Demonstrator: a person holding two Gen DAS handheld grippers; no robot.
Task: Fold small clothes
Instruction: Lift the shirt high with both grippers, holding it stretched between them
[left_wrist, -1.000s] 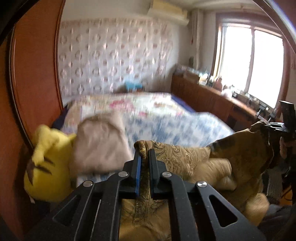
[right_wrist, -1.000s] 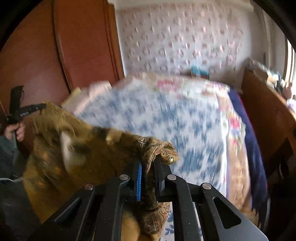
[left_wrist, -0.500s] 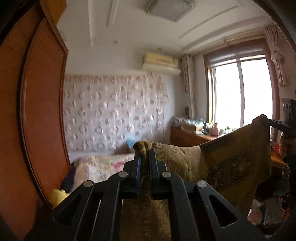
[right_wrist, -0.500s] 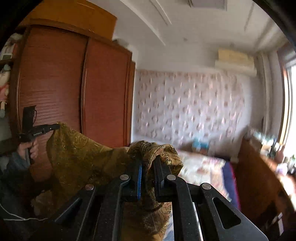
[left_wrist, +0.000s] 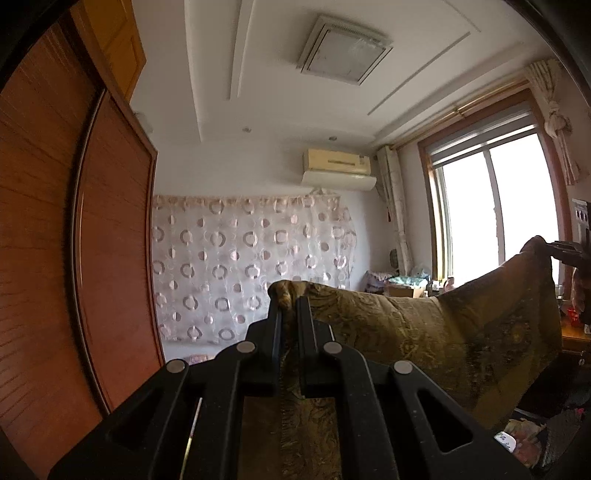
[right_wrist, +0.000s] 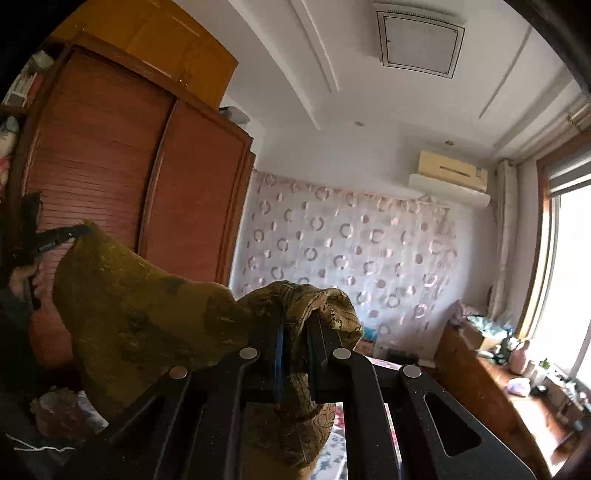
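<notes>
An olive-gold patterned cloth hangs stretched in the air between my two grippers. My left gripper is shut on one top corner of it. My right gripper is shut on the other top corner, where the cloth bunches over the fingers. In the left wrist view the right gripper shows at the far right, holding its corner. In the right wrist view the left gripper shows at the far left, holding its corner. Both are raised high and tilted up toward the ceiling.
A red-brown wardrobe stands on the left. A circle-patterned curtain covers the far wall under an air conditioner. A bright window and a wooden desk with clutter are on the right. The bed is mostly below view.
Both grippers rose and tilted upward with the cloth, from over the bed to facing the ceiling. The cloth spread out taut between them.
</notes>
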